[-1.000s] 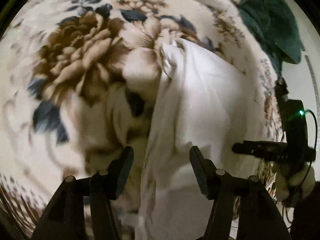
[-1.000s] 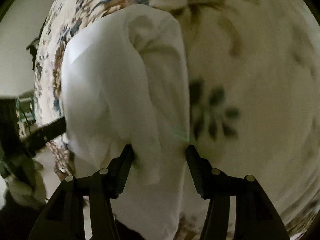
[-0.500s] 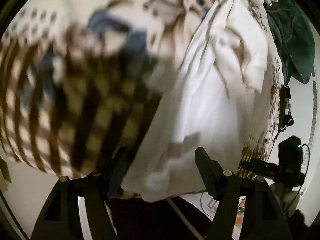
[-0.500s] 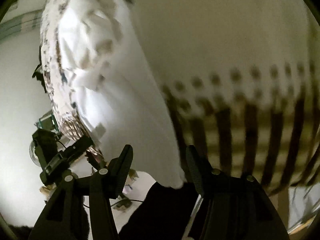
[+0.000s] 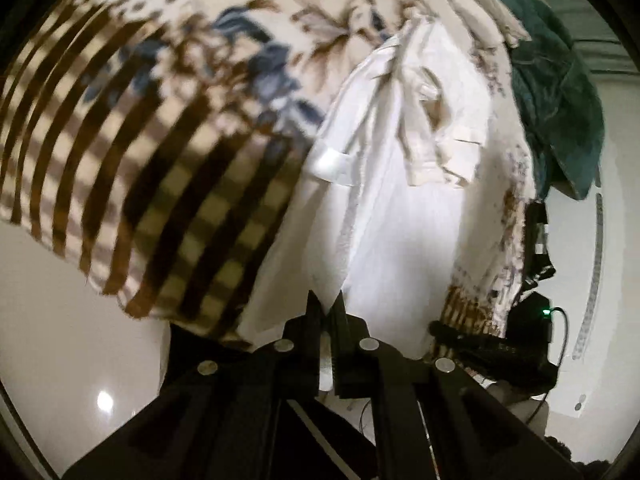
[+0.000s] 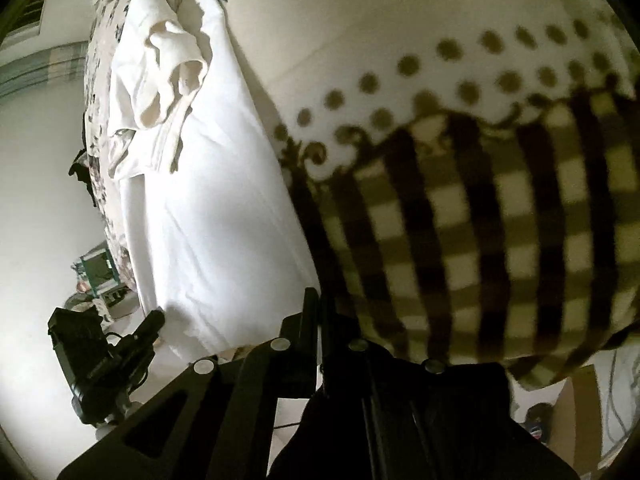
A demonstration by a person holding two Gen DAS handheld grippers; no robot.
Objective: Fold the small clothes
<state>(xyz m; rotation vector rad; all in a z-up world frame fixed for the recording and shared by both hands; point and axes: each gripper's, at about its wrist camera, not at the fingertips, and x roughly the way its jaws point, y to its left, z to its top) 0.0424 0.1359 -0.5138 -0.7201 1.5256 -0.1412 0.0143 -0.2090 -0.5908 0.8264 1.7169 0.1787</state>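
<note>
Left wrist view: left gripper (image 5: 326,305) pinches the near hem of the white cotton garment (image 5: 400,200), lying on the floral-and-check blanket (image 5: 160,160), probably to lift a fold. Right wrist view: right gripper (image 6: 318,304) closes at the hem's other corner, cloth contact unclear.

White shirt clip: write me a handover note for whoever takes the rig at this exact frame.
Left hand-held gripper: shut on the near hem of the white shirt.
Right hand-held gripper: shut at the same hem; the cloth between its fingers is hard to see.
The shirt lies lengthwise on the floral blanket, its far end bunched, its near end at the bed's edge.
Done: hem gripped. Left: the folding; no clean fold shows yet.
</note>
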